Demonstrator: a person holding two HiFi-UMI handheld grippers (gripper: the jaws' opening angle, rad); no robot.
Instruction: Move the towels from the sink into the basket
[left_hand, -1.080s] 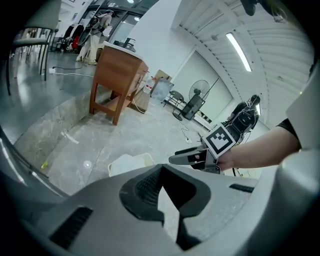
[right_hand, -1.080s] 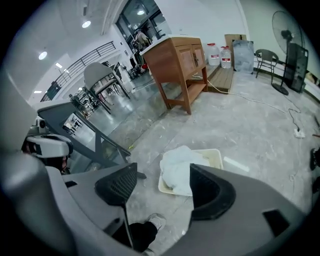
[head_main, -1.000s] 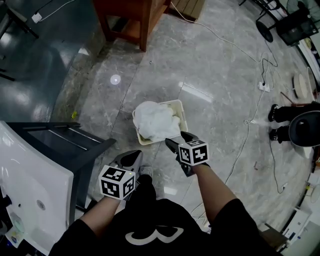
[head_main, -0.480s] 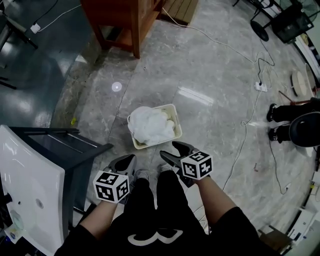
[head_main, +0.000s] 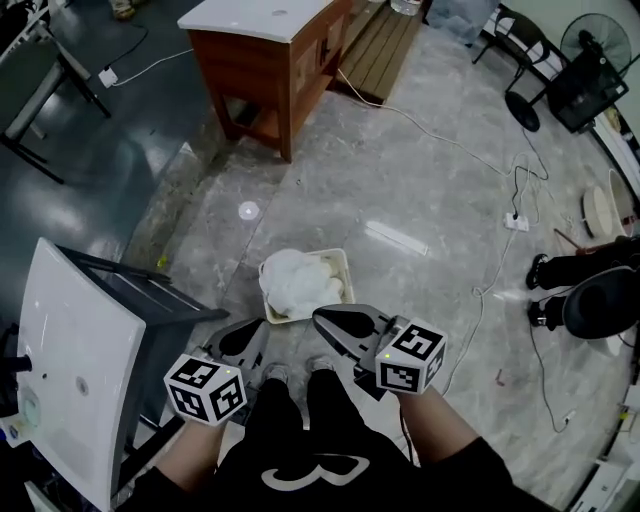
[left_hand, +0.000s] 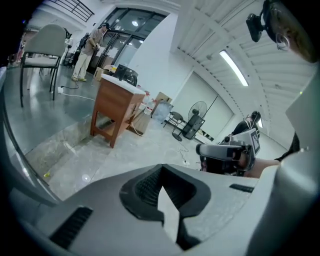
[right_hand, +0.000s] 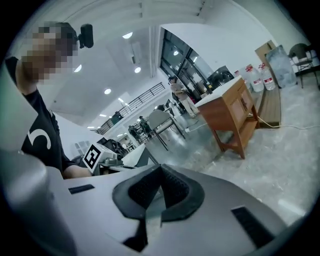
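Observation:
White towels (head_main: 295, 280) lie heaped in the cream basket (head_main: 346, 264) on the floor, in front of my feet. The white sink (head_main: 70, 340) stands at the left on a dark stand; I see its drain and no towel in it. My left gripper (head_main: 243, 336) hangs above the floor near the basket's near-left corner, shut and empty (left_hand: 161, 170). My right gripper (head_main: 324, 322) is held over the basket's near edge. Its jaws have just closed and now meet with nothing between them (right_hand: 160, 171). Each gripper view shows the other gripper (left_hand: 225, 152) (right_hand: 100, 157).
A wooden cabinet with a white top (head_main: 270, 50) stands beyond the basket. Cables (head_main: 470, 150) and a power strip (head_main: 517, 221) lie on the marble floor at the right. A person's shoes (head_main: 545, 285) and a fan (head_main: 590, 60) are at the far right.
Both grippers have risen from the basket toward the camera. The right gripper's jaws, open in both earlier frames, are now shut. The basket looks smaller and farther below.

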